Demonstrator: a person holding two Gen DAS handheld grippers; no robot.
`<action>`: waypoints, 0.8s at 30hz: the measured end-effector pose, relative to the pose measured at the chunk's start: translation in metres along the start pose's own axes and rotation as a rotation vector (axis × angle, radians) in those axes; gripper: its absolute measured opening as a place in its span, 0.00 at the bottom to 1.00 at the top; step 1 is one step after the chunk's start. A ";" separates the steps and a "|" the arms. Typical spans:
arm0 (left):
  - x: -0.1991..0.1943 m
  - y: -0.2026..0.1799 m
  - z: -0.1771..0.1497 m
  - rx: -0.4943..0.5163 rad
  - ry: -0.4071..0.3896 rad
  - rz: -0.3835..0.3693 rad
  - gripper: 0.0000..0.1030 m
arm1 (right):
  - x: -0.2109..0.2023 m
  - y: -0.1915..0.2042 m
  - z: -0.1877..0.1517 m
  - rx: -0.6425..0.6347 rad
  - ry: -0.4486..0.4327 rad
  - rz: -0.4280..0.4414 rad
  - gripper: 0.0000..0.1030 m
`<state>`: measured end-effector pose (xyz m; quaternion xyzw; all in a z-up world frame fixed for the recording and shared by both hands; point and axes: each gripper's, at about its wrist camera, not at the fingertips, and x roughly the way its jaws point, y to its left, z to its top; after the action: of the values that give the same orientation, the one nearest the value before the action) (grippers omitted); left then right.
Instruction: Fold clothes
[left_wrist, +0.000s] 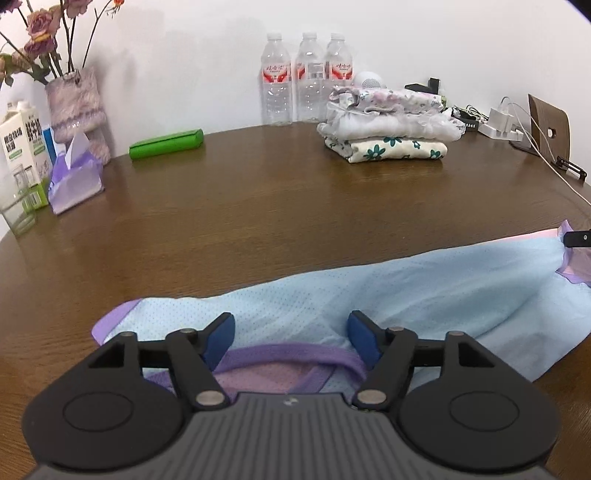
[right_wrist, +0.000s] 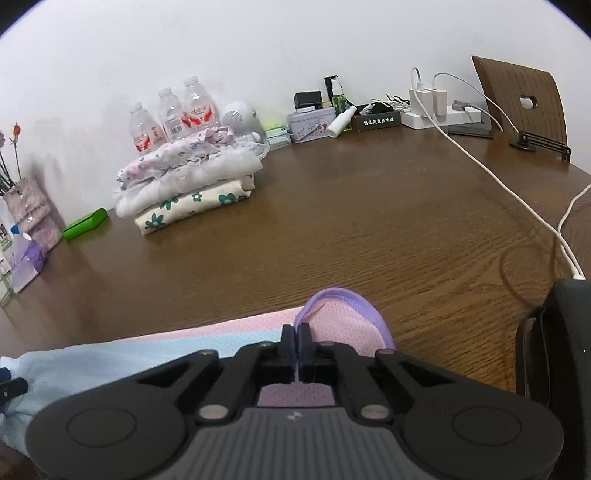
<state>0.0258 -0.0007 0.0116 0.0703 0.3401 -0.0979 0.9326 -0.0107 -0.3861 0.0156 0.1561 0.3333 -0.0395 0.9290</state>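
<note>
A light blue mesh garment (left_wrist: 406, 288) with purple trim and pink panels lies crumpled along the near edge of the brown wooden table (left_wrist: 258, 203). My left gripper (left_wrist: 291, 325) is open above its left end; its blue pads (left_wrist: 221, 336) straddle the purple collar band without touching it. My right gripper (right_wrist: 296, 330) is shut on the pink, purple-edged end of the garment (right_wrist: 343, 317), with a thin fold of fabric pinched between the pads. The right gripper's tip (left_wrist: 578, 238) shows at the far right of the left wrist view.
A stack of folded floral clothes (right_wrist: 184, 188) sits at the back beside three water bottles (left_wrist: 306, 74). A green case (left_wrist: 166, 144), tissue pack (left_wrist: 75, 177), vase and milk carton stand at left. White cables (right_wrist: 498, 177) run from a power strip at right, near a chair back (right_wrist: 521, 99).
</note>
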 end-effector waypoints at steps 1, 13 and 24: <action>-0.001 0.000 0.000 0.006 -0.002 0.001 0.68 | -0.001 -0.001 0.002 0.016 0.002 0.003 0.19; 0.003 0.009 -0.005 -0.033 0.005 -0.021 0.76 | 0.015 -0.011 0.012 0.031 -0.070 -0.162 0.00; -0.037 0.063 0.020 -0.032 -0.077 0.002 0.75 | -0.055 0.018 -0.007 -0.217 -0.071 -0.004 0.31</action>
<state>0.0252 0.0619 0.0551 0.0519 0.3055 -0.0939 0.9461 -0.0538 -0.3685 0.0501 0.0522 0.3029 -0.0105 0.9515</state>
